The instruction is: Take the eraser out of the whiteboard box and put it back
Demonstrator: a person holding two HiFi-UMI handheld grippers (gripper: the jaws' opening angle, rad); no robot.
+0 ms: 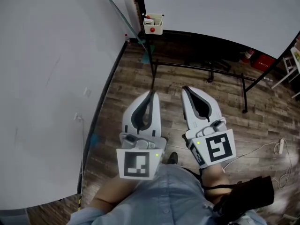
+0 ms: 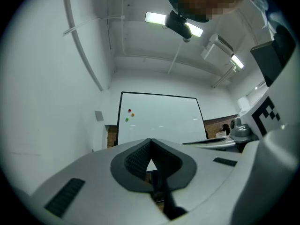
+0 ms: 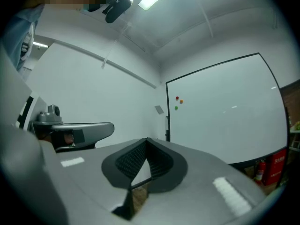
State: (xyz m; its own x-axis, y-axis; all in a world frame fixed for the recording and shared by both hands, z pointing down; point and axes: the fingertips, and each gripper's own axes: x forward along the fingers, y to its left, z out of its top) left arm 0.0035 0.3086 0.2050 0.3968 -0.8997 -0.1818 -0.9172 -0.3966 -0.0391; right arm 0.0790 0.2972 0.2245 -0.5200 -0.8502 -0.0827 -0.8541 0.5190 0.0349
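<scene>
The cream whiteboard box (image 1: 153, 24) hangs at the lower left corner of the whiteboard (image 1: 220, 8), far ahead in the head view. A red dot marks its front and small items stick up inside; I cannot make out the eraser. Both grippers are held close to the person's body, side by side above the wooden floor and well short of the box. The left gripper (image 1: 151, 93) has its jaws together with nothing between them. So does the right gripper (image 1: 186, 89). In the gripper views the tips meet, left gripper (image 2: 150, 140), right gripper (image 3: 146, 139), both pointing at the whiteboard (image 2: 159, 118).
A white wall (image 1: 47, 78) runs along the left. The whiteboard's black stand legs (image 1: 211, 69) cross the floor ahead. A red fire extinguisher (image 1: 247, 56) and a red box (image 1: 265, 61) sit at the right, a white cable with a power strip (image 1: 280, 146) further right.
</scene>
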